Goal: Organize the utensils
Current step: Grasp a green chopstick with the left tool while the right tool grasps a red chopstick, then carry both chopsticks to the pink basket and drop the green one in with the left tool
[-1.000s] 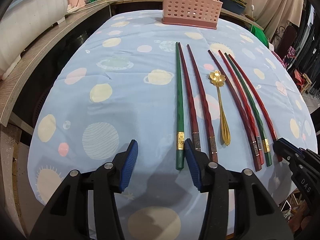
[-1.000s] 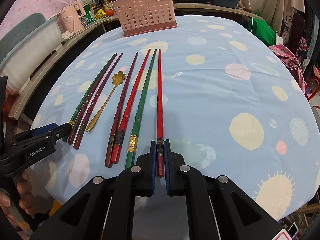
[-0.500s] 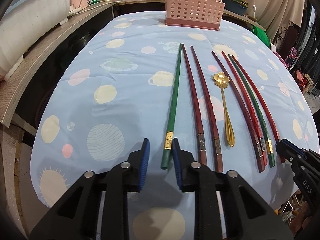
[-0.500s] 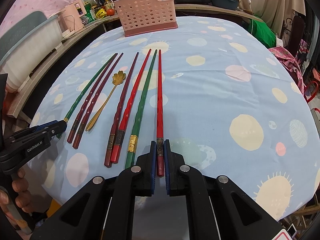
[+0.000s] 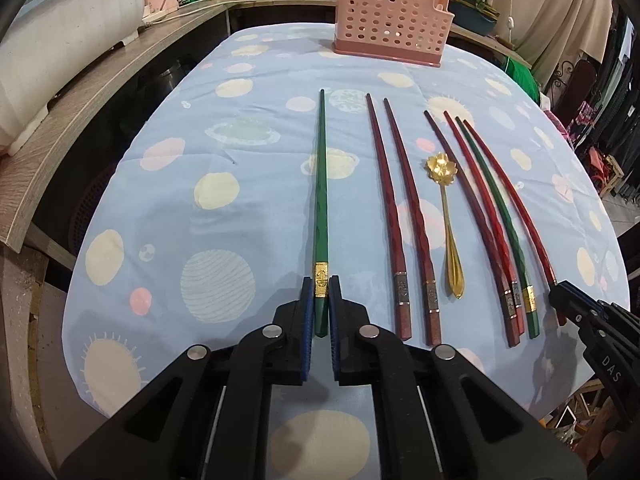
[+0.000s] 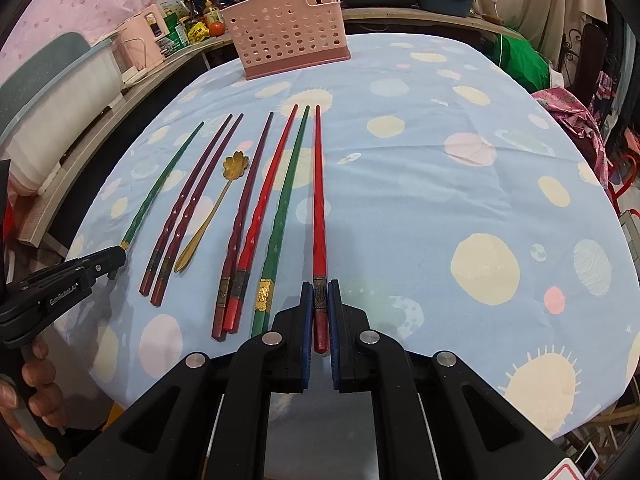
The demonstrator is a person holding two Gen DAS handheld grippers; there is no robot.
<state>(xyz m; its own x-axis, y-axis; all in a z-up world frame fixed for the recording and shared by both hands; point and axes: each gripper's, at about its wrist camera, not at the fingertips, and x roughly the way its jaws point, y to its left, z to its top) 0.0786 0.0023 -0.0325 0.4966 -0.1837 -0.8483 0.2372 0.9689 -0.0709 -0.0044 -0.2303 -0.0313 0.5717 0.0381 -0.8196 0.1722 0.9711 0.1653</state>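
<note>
Even indoor light; sharp; fisheye-bent, dark corners

Left gripper point(image 5: 321, 300), jaws just closing, now clamps the green chopstick point(image 5: 321, 200), which lies shifted leftward, apart from the dark red pair point(image 5: 400, 208).

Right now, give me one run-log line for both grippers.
left gripper: jaws just closed on green chopstick | right gripper: shut on red chopstick | both chopsticks on tablecloth | pink basket: no utensils visible
</note>
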